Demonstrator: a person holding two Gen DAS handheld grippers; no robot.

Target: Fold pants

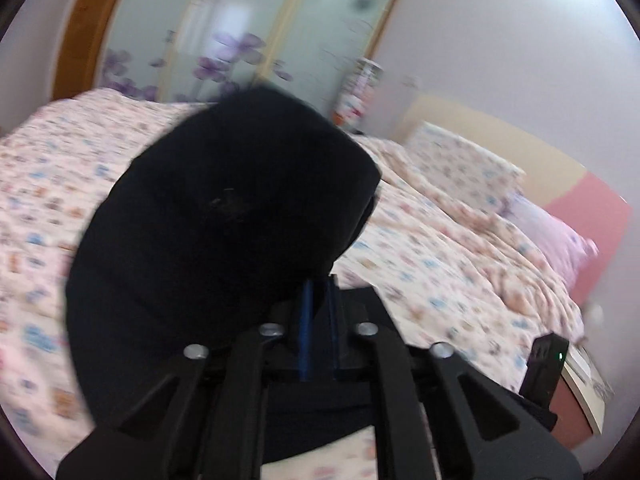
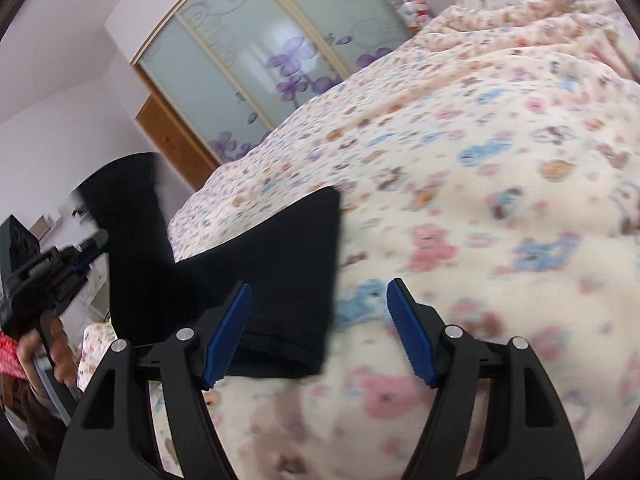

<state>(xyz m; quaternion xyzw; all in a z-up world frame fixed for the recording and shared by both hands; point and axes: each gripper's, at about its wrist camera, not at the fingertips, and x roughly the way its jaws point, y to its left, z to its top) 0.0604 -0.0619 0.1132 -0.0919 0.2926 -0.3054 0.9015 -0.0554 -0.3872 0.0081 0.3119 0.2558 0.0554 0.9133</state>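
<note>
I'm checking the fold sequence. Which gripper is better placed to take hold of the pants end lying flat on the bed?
Probably right. The right gripper is open and empty just above the flat end of the black pants on the bed. The left gripper is shut on a lifted part.

The right claw (image 2: 320, 330) gapes with blue ribbed pads, nothing between them, above black fabric pants (image 2: 280, 280) lying on a floral-print bed cover (image 2: 480, 180); the left claw (image 2: 86, 252) lifts one leg.
</note>
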